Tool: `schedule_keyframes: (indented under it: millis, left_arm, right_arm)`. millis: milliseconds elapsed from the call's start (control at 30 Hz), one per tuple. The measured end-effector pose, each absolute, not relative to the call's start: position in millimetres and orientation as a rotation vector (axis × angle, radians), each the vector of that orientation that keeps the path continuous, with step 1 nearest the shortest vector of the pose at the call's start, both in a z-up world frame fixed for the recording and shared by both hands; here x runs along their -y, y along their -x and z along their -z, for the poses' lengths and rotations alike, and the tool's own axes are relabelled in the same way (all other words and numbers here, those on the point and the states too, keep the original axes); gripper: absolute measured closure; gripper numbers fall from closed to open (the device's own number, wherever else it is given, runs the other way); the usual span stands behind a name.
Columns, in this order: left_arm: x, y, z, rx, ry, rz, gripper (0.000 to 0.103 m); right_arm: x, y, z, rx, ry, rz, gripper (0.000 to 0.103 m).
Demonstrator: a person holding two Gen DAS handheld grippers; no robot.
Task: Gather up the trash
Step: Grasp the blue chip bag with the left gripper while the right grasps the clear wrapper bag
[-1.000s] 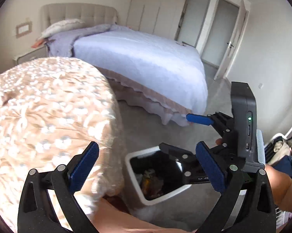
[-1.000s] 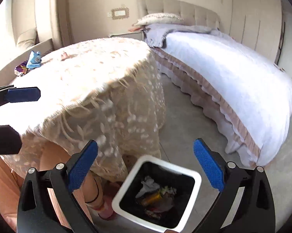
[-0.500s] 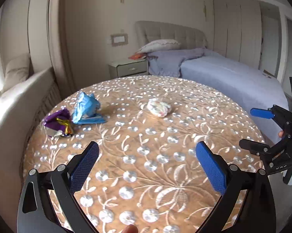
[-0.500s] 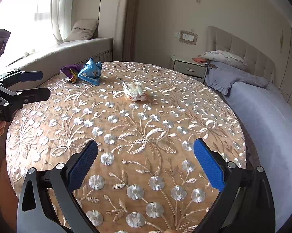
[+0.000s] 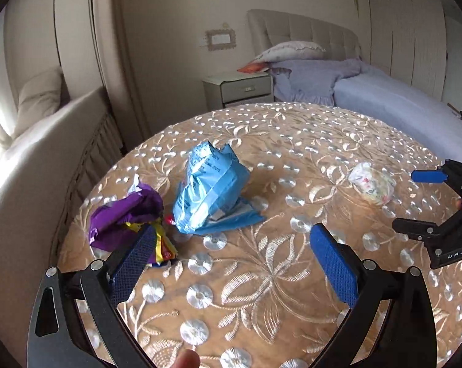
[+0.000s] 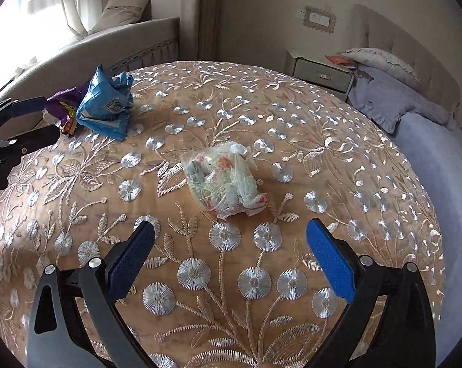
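Right wrist: clear bag (image 6: 224, 179) of scraps

A home bedroom: a made bed (image 5: 384, 98), nightstand (image 5: 240, 89) and cloth-covered round table (image 6: 292, 141).

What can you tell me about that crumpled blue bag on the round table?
The blue bag is a crinkled snack-style wrapper of glossy light-blue film with small print and a white label patch. It looks empty, crushed into a lump that stands up with its torn mouth on top, one flap spread flat on the embroidered tablecloth. It sits near the table's window-side edge, right beside a purple wrapper; whether they touch is unclear. Neither gripper touches it.
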State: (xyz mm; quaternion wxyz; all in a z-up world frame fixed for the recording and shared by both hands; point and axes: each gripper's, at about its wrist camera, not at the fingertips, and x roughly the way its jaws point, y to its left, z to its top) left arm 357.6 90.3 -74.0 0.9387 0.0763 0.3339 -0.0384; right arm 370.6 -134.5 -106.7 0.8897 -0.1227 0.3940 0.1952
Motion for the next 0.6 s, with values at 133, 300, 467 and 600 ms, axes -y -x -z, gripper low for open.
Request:
schedule_keyframes:
  millis: [133,300,467,600]
  left_arm:
    - [-93.2,-394.4,77.0,-0.698,-0.223,-0.005,0.005]
    - [-89.9,-421.6,89.9,-0.757,-0.266,-0.01,0.005]
    - [-89.5,-435.4,110.4,-0.831,-0.222,0.006,0.014]
    - [-88.6,-428.6,111.6,-0.808,-0.179,0.024,0.033]
  right_arm:
    - [125.4,-392.8,116.2,-0.842,0.275,-0.383,0.005]
    - [117.2,-413.5,123.9,-0.867,0.282,-0.399,0.005]
    - [112.6,-418.3,121.0,-0.866,0.257,-0.427,0.038]
    - [105.8,-406.9,118.0,-0.837,0.316,-0.417,0.046]
